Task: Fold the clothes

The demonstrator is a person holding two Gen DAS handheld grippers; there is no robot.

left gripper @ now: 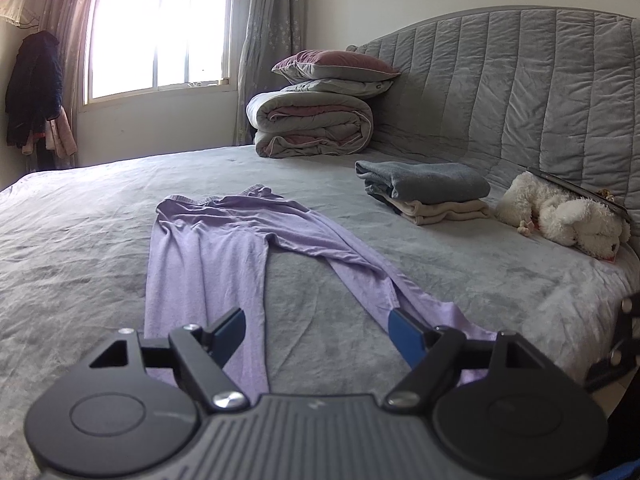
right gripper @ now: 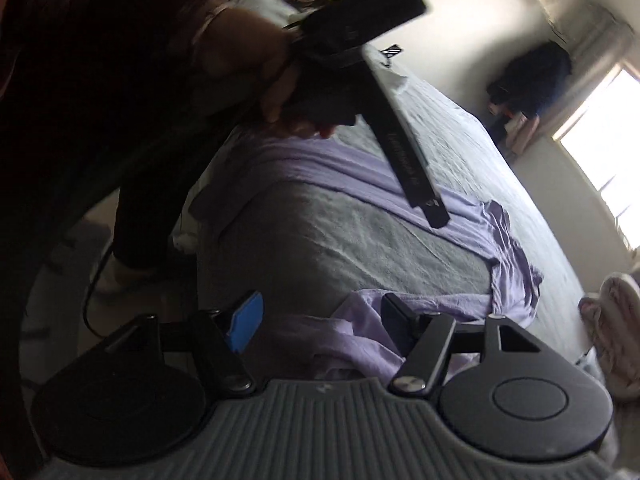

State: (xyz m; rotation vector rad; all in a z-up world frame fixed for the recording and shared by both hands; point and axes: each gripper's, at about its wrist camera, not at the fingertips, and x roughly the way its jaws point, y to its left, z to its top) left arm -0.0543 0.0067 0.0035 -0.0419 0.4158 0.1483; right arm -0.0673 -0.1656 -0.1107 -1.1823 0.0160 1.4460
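Two trouser legs [left gripper: 208, 264] spread flat on bed [left gripper: 80, 216] ahead of left tongs [left gripper: 316, 332], released, nothing between. Right tongs [right gripper: 320, 320] released over bunched cuff [right gripper: 360, 336] at bed edge. Risks judged: cuff may slide off edge; single layer pinched; blanket caught with cloth; fold skewed by splayed legs.

A bed [left gripper: 100, 216] under a grey plush cover carries lilac leggings [left gripper: 208, 248] spread flat with legs apart, a stack of folded clothes [left gripper: 424, 194] near the headboard, a white plush toy [left gripper: 560, 212] beside it, and a rolled duvet [left gripper: 312, 124] topped with pillows [left gripper: 336, 68]
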